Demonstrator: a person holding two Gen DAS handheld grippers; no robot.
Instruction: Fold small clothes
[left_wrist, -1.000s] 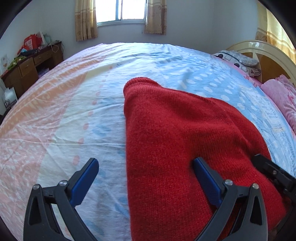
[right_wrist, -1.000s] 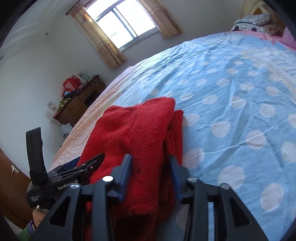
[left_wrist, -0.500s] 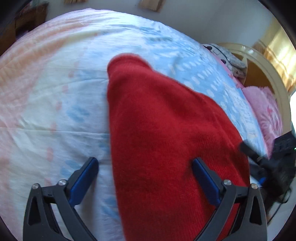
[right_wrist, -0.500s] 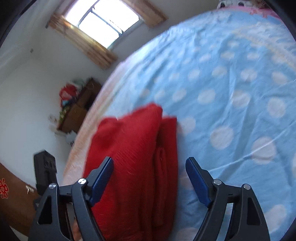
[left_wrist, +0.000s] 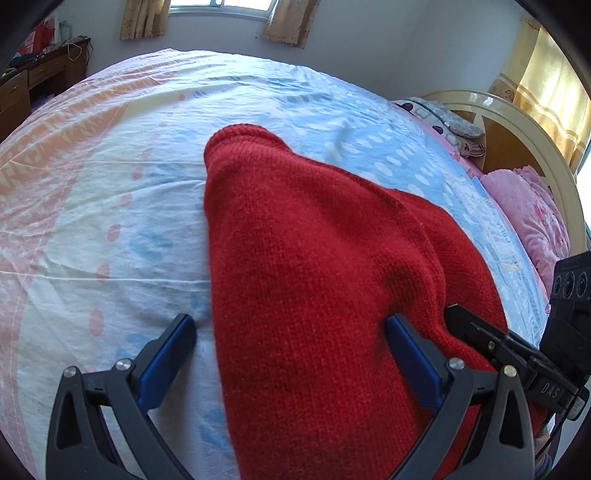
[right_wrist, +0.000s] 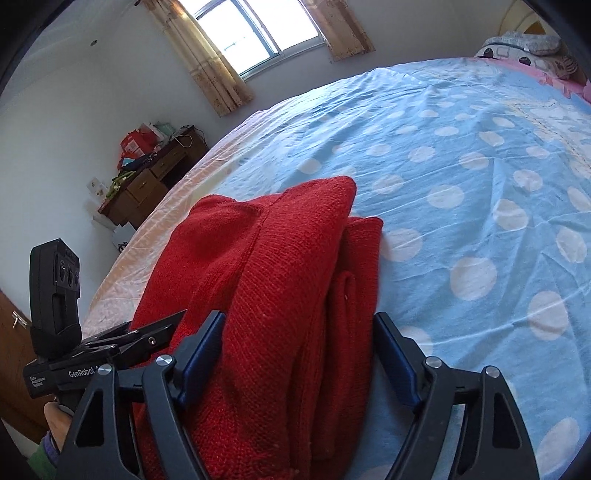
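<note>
Red knitted garment (left_wrist: 317, 280) folded on dotted bedsheet (right_wrist: 461, 155)

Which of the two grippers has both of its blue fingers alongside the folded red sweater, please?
The right gripper: its open fingers stand either side of the red sweater. The left gripper has one finger on the sweater and the other over the bare bedsheet.

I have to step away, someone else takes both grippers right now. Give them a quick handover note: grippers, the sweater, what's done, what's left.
Left gripper: open, straddling the near left edge of the folded red knitted sweater.
Right gripper: jaws have just been opening, then eased in; open around the sweater's right-hand layers, not pinching.
Sweater lies on the blue polka-dot bedsheet.
Done: folded into a narrow stack.
Left: probably a final fold or tidy.
</note>
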